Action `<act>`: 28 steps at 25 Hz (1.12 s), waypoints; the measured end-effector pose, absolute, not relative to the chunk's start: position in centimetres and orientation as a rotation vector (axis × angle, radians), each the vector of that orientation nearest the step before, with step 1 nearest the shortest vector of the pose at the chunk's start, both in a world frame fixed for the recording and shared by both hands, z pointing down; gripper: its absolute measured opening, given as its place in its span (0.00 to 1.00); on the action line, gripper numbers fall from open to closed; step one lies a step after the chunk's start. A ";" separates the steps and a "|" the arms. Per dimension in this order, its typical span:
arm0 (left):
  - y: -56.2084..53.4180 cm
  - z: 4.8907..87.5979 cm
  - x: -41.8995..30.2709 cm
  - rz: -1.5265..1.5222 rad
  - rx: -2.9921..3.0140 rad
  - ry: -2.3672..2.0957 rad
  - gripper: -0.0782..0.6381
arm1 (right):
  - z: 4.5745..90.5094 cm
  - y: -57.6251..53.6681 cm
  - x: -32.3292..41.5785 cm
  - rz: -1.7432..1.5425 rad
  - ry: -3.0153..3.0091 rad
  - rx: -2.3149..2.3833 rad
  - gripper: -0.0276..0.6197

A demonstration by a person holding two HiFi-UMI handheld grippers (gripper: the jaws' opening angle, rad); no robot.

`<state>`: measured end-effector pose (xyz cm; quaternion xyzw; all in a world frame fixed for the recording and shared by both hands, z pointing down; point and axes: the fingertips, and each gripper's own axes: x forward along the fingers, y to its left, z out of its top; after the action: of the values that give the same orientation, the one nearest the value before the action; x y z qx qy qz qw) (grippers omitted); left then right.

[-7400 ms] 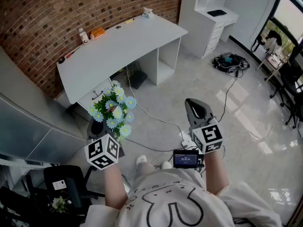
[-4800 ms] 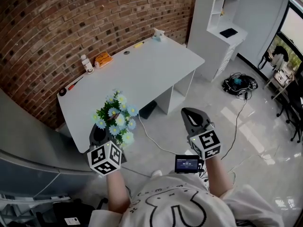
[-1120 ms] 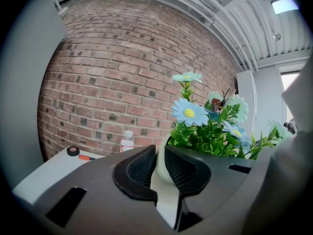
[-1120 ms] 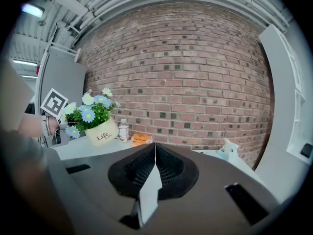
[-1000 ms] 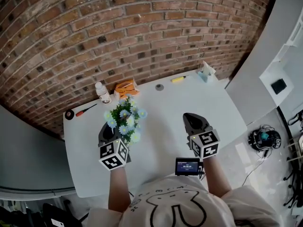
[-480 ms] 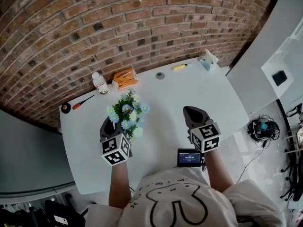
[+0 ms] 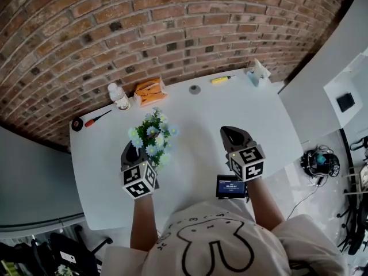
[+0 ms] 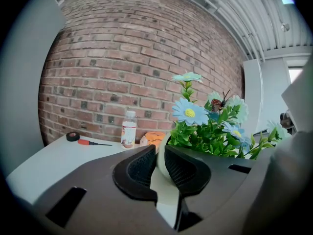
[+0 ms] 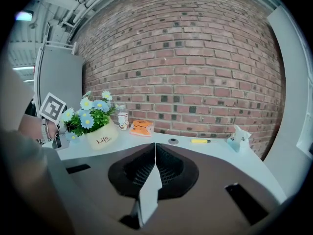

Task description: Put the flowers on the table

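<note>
A cream pot (image 9: 101, 139) of blue and white flowers (image 7: 152, 140) with green leaves is over the left half of the white table (image 7: 241, 105). My left gripper (image 7: 133, 149) is shut on the pot's rim (image 8: 160, 156), and the flowers (image 8: 210, 126) rise just to the right of its jaws. Whether the pot rests on the tabletop or hangs just above it, I cannot tell. My right gripper (image 7: 231, 132) hovers over the table's right half, a good way from the pot. It (image 9: 155, 148) is shut, with nothing between its jaws.
Along the brick wall (image 7: 172, 33) stand a small bottle (image 7: 119, 96), an orange pack (image 7: 149, 91), a tape roll (image 7: 77, 124) and a red screwdriver (image 7: 98, 119). Farther right lie a yellow pen (image 7: 220, 79) and a pale blue object (image 7: 257, 73). A white cabinet (image 7: 336, 91) flanks the table's right end.
Over the earlier frames the flowers came from above the floor to above the table. In the last second both grippers shifted slightly; the grip on the pot is unchanged.
</note>
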<state>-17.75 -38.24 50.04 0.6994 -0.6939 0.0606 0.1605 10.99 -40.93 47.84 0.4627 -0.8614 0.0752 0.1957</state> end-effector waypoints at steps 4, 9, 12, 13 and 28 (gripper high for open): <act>-38.8 51.1 -17.6 0.169 1.963 -1.981 0.19 | 48.6 -41.8 11.3 0.225 -2.412 1.260 0.07; -39.2 52.6 -17.3 0.182 1.931 -1.969 0.19 | 49.9 -43.1 11.7 0.254 -2.396 1.236 0.07; -39.5 53.6 -17.2 0.201 1.916 -1.958 0.19 | 50.7 -43.8 11.5 0.269 -2.388 1.224 0.07; -39.5 53.9 -17.2 0.209 1.911 -1.954 0.19 | 51.0 -43.9 11.4 0.276 -2.383 1.216 0.07; -39.4 57.3 -17.9 0.252 1.821 -1.930 0.19 | 55.9 -44.2 11.1 0.403 -2.305 1.165 0.07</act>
<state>-17.86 -39.39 57.32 0.6639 -0.7037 0.0918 0.2357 11.05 -44.22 55.88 0.4304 -0.8513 0.1489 0.2606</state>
